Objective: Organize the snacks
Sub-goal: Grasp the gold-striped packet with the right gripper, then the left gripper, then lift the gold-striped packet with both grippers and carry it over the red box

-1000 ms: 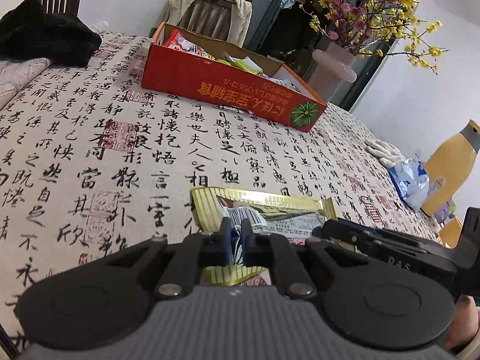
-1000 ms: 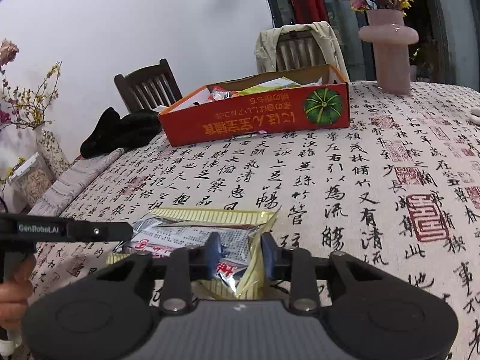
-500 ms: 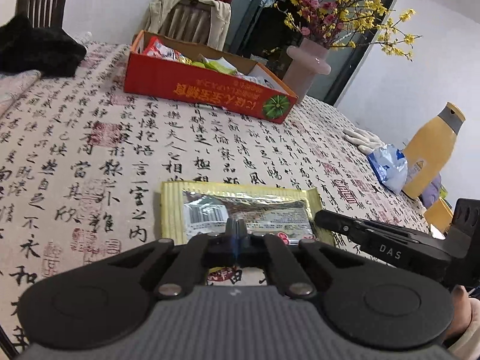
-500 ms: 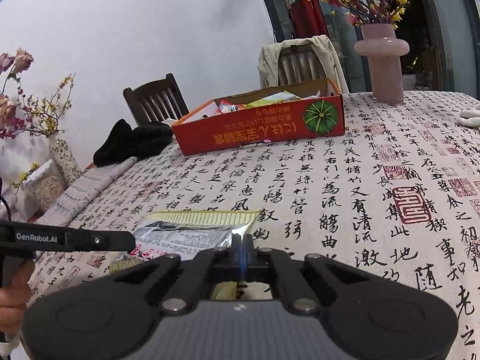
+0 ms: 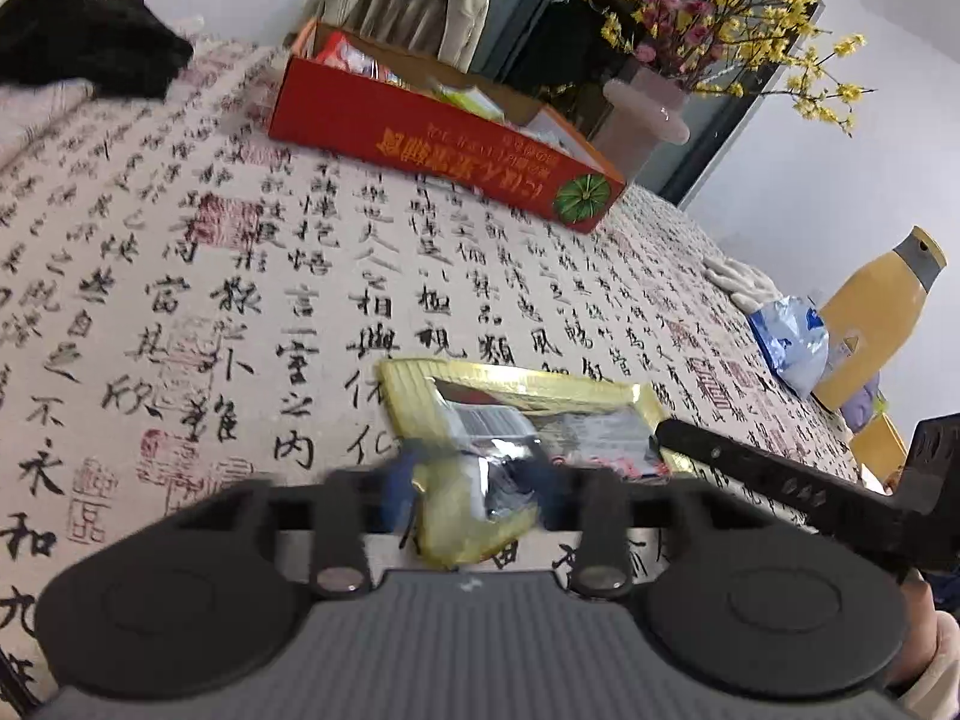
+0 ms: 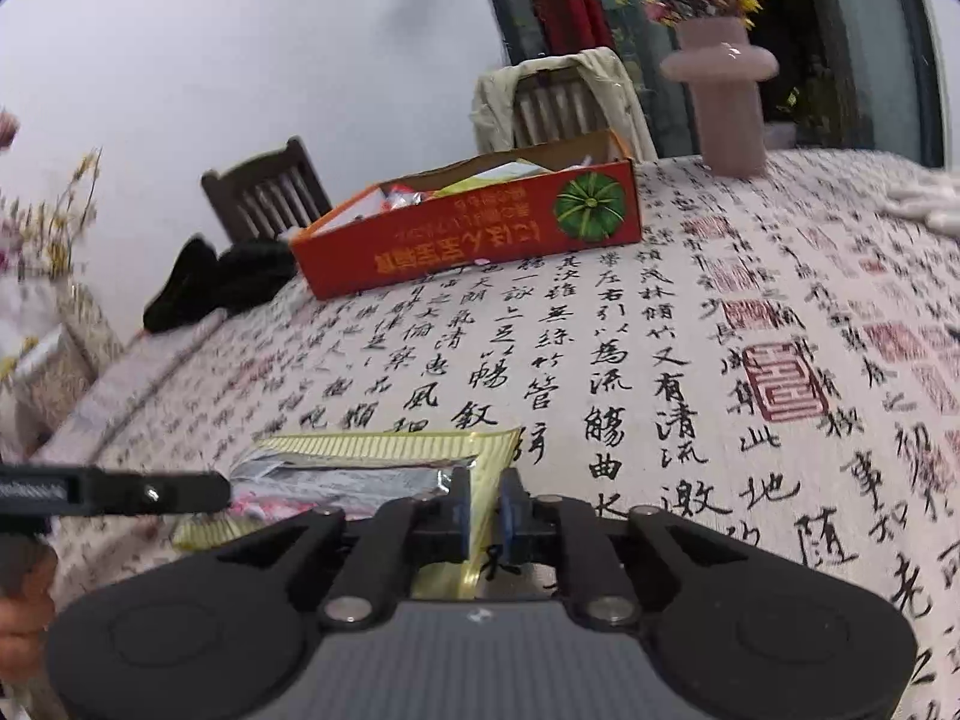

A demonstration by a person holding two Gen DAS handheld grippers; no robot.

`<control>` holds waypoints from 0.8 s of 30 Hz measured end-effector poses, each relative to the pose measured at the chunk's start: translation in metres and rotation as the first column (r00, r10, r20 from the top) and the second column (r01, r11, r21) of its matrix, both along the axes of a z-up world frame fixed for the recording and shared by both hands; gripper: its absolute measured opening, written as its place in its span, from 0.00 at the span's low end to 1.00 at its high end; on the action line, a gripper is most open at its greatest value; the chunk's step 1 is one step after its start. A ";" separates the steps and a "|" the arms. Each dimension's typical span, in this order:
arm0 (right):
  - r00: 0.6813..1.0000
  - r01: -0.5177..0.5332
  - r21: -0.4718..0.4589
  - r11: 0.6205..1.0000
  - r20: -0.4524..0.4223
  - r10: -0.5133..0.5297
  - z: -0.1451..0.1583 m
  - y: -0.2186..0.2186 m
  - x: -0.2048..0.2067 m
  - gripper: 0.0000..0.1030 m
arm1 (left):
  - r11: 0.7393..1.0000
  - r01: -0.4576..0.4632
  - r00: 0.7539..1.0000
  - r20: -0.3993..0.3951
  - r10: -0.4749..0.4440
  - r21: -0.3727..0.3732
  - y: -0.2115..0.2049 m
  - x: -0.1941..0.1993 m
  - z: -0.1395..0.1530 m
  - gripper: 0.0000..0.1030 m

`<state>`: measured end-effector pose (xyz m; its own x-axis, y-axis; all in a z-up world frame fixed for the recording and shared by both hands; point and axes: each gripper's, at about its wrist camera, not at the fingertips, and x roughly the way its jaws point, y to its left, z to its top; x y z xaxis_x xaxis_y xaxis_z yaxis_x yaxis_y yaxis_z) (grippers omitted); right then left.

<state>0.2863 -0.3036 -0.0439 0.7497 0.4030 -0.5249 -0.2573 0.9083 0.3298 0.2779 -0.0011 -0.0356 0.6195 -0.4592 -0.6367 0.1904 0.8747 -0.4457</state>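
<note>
Lying flat on the table's calligraphy-printed cloth (image 6: pixel 690 360), near the table's near edge, is a gold-bordered foil snack packet with a silver centre panel (image 5: pixel 528 414). The left gripper (image 5: pixel 474 492) straddles the packet's near left corner, which is lifted and crumpled between the blurred fingertips; its jaws are opening, standing narrow, and whether the pads press the foil cannot be told. The right gripper (image 6: pixel 483 507) straddles the packet's right edge; its jaws are opening too, narrow, with the blue pads (image 6: pixel 462 510) clear of the gold strip between them. A red rectangular cardboard box printed with a green pumpkin (image 6: pixel 474 234) stands open toward the table's far edge, well apart from the packet, with several wrapped snacks inside. A pink ceramic vase with flowering branches (image 6: pixel 726 96) stands at the far edge, beside the box. A yellow bottle with a grey cap (image 5: pixel 876 324) and a blue crumpled wrapper (image 5: pixel 792 342) sit at the table's right edge.
</note>
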 end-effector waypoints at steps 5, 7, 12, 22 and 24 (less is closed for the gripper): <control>0.998 -0.016 0.166 0.986 -0.052 0.024 0.000 -0.020 -0.001 0.52 | 1.000 -0.017 0.999 -0.030 0.017 -0.015 0.007 -0.002 -0.003 0.07; 0.999 -0.016 0.133 0.991 -0.048 0.023 -0.001 -0.019 -0.006 0.52 | 0.999 0.001 1.000 0.004 -0.001 -0.037 0.011 -0.009 0.000 0.14; 0.998 -0.065 0.054 0.996 -0.019 0.067 0.002 -0.014 -0.017 0.55 | 0.998 0.056 0.997 0.053 -0.055 -0.012 0.004 -0.020 0.007 0.83; 0.982 -0.182 -0.166 0.969 0.024 0.188 0.004 0.016 -0.027 0.45 | 0.984 0.111 0.990 0.074 -0.122 0.140 -0.024 -0.019 0.003 0.33; 0.979 -0.187 -0.193 0.963 0.042 0.198 0.004 0.020 -0.029 0.39 | 0.980 0.106 0.989 0.083 -0.121 0.168 -0.026 -0.021 0.003 0.26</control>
<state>0.2575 -0.2839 -0.0401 0.7003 0.4418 -0.5607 -0.4475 0.8837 0.1375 0.2571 -0.0275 -0.0327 0.6291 -0.4251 -0.6508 0.3263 0.9043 -0.2752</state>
